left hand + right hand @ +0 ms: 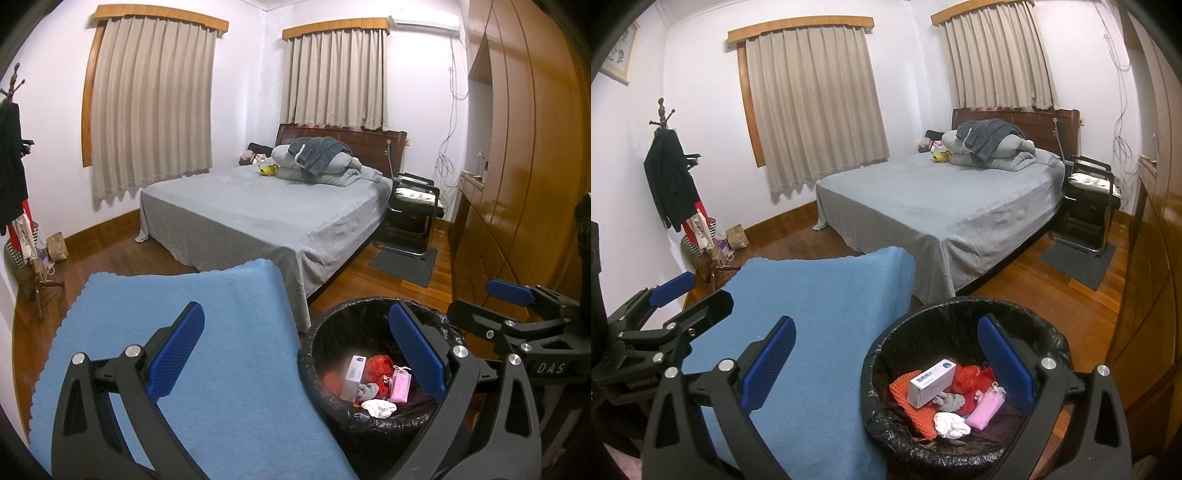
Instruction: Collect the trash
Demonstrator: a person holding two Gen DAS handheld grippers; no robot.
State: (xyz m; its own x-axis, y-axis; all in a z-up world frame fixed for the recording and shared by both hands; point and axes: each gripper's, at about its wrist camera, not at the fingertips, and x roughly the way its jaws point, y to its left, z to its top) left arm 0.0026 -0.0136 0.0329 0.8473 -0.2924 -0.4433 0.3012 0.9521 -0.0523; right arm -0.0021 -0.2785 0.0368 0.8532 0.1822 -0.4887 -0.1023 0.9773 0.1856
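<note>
Left tongs point(295, 354): you hold them spread, nothing between the pads, above the blue cloth point(177, 354) and the bin point(321, 350). Right tongs point(886, 354): you hold them spread too, nothing gripped, over the same cloth and bin.

Bin: black liner, on the floor just beside the cloth-covered worktop.

Trash, all inside the bin: white box point(931, 382), red wrapper point(971, 374), pink packet point(984, 408), white tissue point(951, 424), orange mesh point(905, 400), grey scrap point(951, 400).

Behind: bed point(942, 210).
</note>
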